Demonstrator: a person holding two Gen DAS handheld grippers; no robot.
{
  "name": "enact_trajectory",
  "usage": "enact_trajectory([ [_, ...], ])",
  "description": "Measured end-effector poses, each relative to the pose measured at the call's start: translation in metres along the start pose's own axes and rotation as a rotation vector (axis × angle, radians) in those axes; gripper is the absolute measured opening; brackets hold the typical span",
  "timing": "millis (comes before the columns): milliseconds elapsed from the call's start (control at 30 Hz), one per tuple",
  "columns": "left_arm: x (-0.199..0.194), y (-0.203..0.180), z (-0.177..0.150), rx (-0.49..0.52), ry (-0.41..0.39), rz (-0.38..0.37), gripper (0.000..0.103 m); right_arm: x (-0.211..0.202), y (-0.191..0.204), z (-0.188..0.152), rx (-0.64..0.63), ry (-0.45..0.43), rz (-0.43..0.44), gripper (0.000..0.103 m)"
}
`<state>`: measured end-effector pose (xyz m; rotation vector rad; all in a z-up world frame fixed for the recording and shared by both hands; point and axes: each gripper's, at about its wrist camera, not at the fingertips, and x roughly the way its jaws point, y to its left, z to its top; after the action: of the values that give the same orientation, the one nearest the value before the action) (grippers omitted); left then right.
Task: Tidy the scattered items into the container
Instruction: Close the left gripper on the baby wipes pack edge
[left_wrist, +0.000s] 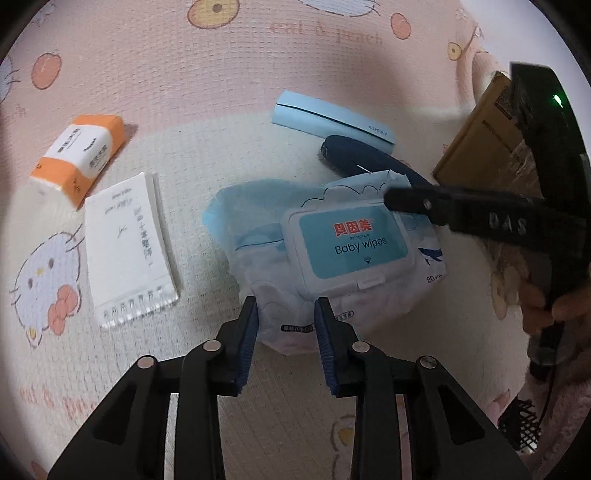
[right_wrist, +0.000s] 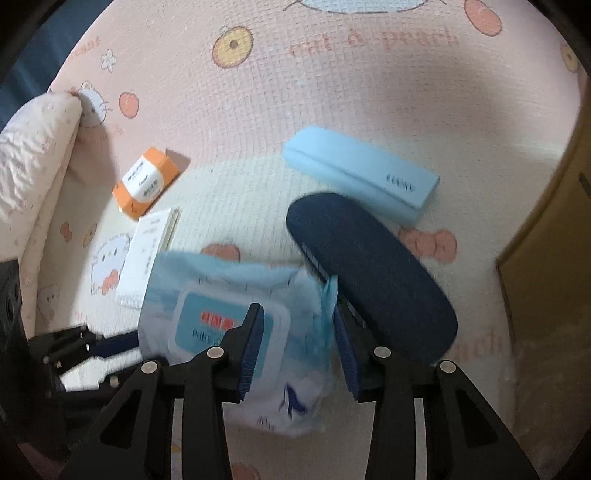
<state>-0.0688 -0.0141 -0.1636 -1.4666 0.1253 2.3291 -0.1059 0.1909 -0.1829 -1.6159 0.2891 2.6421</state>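
Gripping the baby wipes pack (left_wrist: 343, 254) at opposite ends, our left gripper (left_wrist: 284, 325) and right gripper (right_wrist: 299, 332) pinch it; the cardboard box (left_wrist: 476, 140) interior is hidden.

A pink play mat (left_wrist: 221, 74) printed with cartoon cats and peaches carries everything. On it lie an orange-and-white tissue pack (left_wrist: 79, 157), a white tissue pack (left_wrist: 127, 247) just beside it, a baby wipes pack (left_wrist: 340, 254), a dark blue case (right_wrist: 369, 277) and a light blue case (right_wrist: 362, 177). A cardboard box (left_wrist: 484, 136) stands at the mat's right edge.
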Motion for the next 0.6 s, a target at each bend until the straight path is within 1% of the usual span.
enact_trajectory([
  [33, 0.0, 0.001, 0.001, -0.018, 0.001, 0.001, 0.034, -0.001, 0.0, -0.004, 0.005, 0.014, 0.004, 0.038],
  [100, 0.001, 0.007, 0.004, -0.073, 0.009, -0.03, 0.037, -0.002, -0.004, -0.013, 0.025, 0.048, 0.011, 0.039],
  [200, 0.002, 0.022, 0.01, -0.162, 0.034, -0.082, 0.039, -0.004, -0.011, -0.02, 0.079, 0.065, 0.043, 0.04],
  [267, 0.003, 0.028, 0.011, -0.193, 0.037, -0.087, 0.042, -0.004, -0.012, -0.021, 0.095, 0.068, 0.061, 0.04],
  [333, 0.007, 0.031, 0.013, -0.211, 0.043, -0.076, 0.044, -0.002, -0.014, -0.021, 0.113, 0.068, 0.079, 0.04],
  [433, 0.012, 0.029, 0.019, -0.214, 0.053, -0.094, 0.045, 0.002, -0.017, -0.018, 0.154, 0.075, 0.114, 0.042],
  [600, 0.017, 0.021, 0.026, -0.198, 0.053, -0.068, 0.047, 0.011, -0.026, -0.017, 0.257, 0.089, 0.173, 0.043],
])
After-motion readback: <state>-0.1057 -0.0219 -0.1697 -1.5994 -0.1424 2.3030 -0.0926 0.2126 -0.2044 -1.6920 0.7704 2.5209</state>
